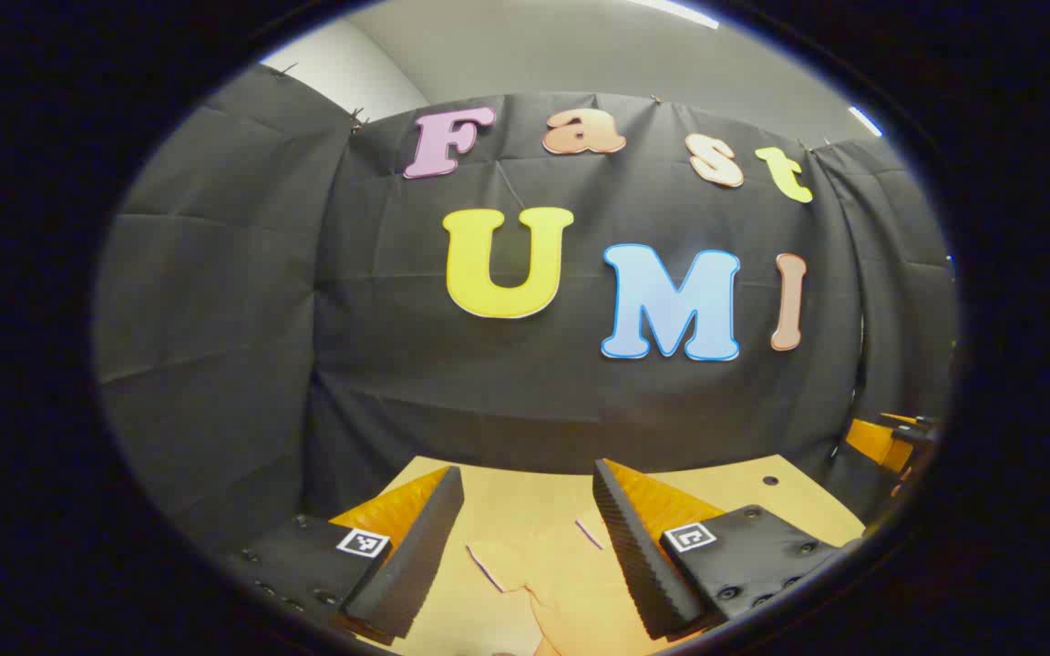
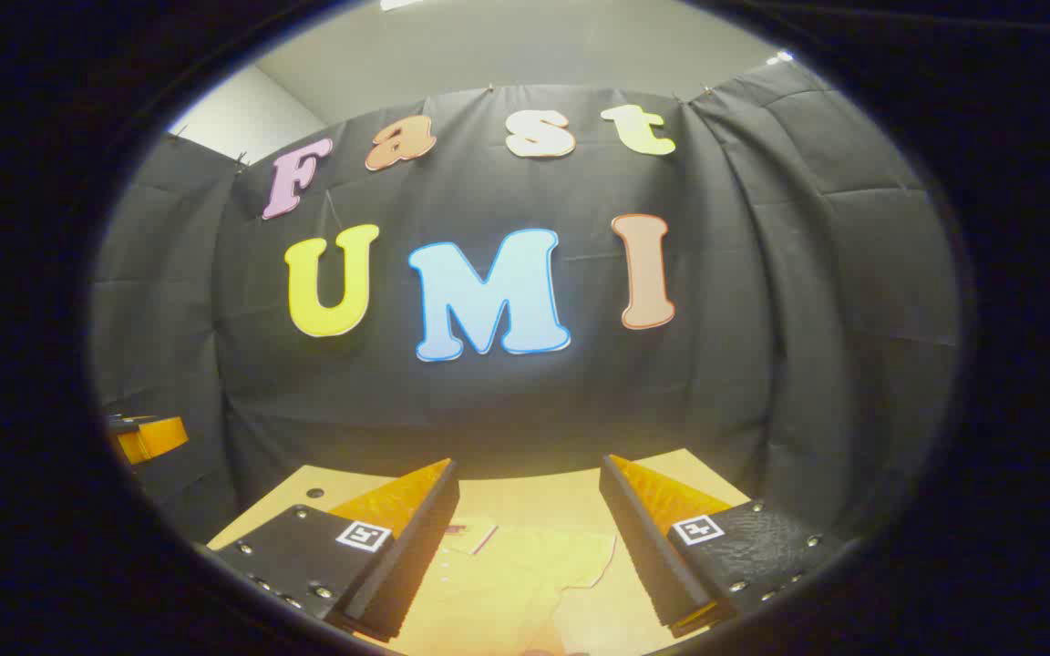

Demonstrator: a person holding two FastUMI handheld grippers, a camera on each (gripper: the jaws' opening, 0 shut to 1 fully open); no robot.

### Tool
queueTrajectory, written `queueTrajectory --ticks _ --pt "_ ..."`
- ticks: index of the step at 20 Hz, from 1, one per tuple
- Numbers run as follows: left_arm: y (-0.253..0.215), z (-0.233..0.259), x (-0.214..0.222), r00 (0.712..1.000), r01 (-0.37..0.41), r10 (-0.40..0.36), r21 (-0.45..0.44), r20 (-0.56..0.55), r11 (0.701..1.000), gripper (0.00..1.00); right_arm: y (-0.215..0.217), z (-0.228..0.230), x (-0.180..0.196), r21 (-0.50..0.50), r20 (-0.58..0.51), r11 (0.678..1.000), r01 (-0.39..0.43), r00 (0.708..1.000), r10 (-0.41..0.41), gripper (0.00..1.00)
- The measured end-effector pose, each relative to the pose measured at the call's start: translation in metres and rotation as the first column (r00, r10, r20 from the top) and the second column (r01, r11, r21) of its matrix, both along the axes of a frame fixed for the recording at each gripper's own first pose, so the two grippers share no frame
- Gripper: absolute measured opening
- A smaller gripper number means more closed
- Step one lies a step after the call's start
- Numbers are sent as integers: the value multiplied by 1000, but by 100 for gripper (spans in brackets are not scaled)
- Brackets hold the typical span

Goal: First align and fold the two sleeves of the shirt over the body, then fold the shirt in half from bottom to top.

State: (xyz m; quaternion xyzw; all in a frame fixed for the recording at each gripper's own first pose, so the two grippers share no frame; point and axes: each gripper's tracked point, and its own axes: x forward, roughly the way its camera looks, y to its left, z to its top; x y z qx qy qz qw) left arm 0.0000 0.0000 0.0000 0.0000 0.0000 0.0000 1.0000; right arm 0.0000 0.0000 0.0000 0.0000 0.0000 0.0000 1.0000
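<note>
1. Between the fingers of the left gripper (image 1: 525, 510), in the left gripper view, lies part of the shirt (image 1: 571, 583), flat on the table (image 1: 744, 497).
2. The fingers stand spread wide apart, with nothing pinched between them; they hang above the cloth, not touching it as far as can be told.
3. A sleeve end (image 1: 498, 565) with a thin dark-edged cuff lies just inside the near finger on the left side, and a second edge of the shirt shows close by the other finger.
4. The shirt's colour is close to that of the table, so its outline is hard to follow.
5. Far off to the right of these fingers, at the view's edge, part of the other gripper (image 1: 885, 442) shows; its state cannot be told here.
6. Between the fingers of the right gripper (image 2: 530, 506), in the right gripper view, more of the shirt (image 2: 507, 583) lies spread on the table (image 2: 525, 497).
7. These fingers too are spread wide and grip nothing.
8. A sleeve edge (image 2: 593, 560) lies towards the right finger, and a small piece with a dark trim (image 2: 470, 533) lies near the left finger.
9. Far to the left, at the view's edge, part of the other gripper (image 2: 147, 437) shows.
</note>
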Motion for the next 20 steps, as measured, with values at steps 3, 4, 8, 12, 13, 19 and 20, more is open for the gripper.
queueTrajectory --ticks 3,4,8,12,13,19,20 --pt "7 1 -4 1000 -28 28 8 6 1000 95 0 2 -1 -10 -31 1000 -28 999 28 96" --pt "9 -3 -1 999 -36 36 13 -3 999 95 1 0 -4 -12 -46 999 -30 999 29 92" --pt "-13 -5 20 1000 9 -8 35 -16 999 95 -1 1 -5 -17 -30 1000 -18 999 17 96" --pt "-42 10 24 999 44 -45 60 18 997 95 -18 -8 -10 -47 -65 999 -17 998 14 97" --pt "-46 9 23 999 50 -52 73 16 996 95 -21 -8 -11 -40 -69 999 -11 998 8 96" --pt "-48 8 19 998 53 -57 127 22 990 95 -15 -17 3 -14 -97 999 -29 995 27 96" --pt "-49 7 19 998 51 -55 129 26 990 95 -16 -20 7 -18 -102 999 -30 994 28 96"
